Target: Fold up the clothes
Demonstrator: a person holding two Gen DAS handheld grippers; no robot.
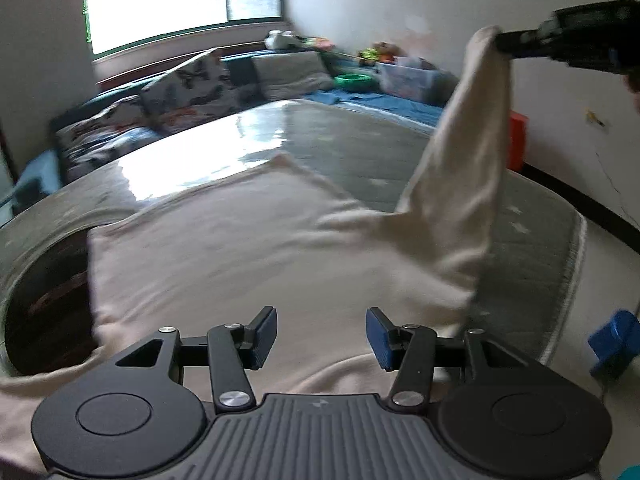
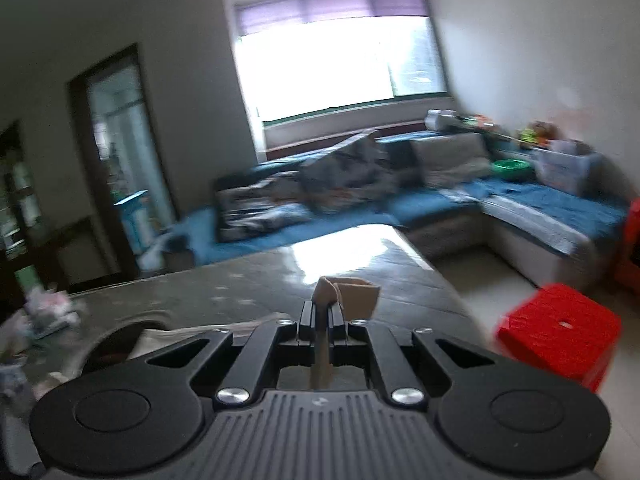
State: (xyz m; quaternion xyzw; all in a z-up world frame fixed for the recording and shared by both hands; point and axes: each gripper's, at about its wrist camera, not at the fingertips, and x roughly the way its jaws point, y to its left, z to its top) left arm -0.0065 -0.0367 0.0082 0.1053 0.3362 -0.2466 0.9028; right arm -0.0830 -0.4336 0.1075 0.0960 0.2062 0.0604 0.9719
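Note:
A cream garment [image 1: 248,248] lies spread on the grey table [image 1: 352,148]. Its sleeve [image 1: 460,168] is lifted up and to the right. My left gripper [image 1: 321,338] is open and empty, with its blue pads just above the garment's near edge. My right gripper [image 1: 504,42] shows at the upper right of the left wrist view, shut on the sleeve's cuff. In the right wrist view the right gripper [image 2: 321,312] is shut on the beige cuff [image 2: 352,294], high above the table [image 2: 240,292].
A blue sofa [image 2: 400,208] with cushions runs behind the table under a bright window. A red stool [image 2: 560,334] stands right of the table. A blue object [image 1: 614,342] sits on the floor at right. The table has a dark cut-out [image 1: 48,304] at left.

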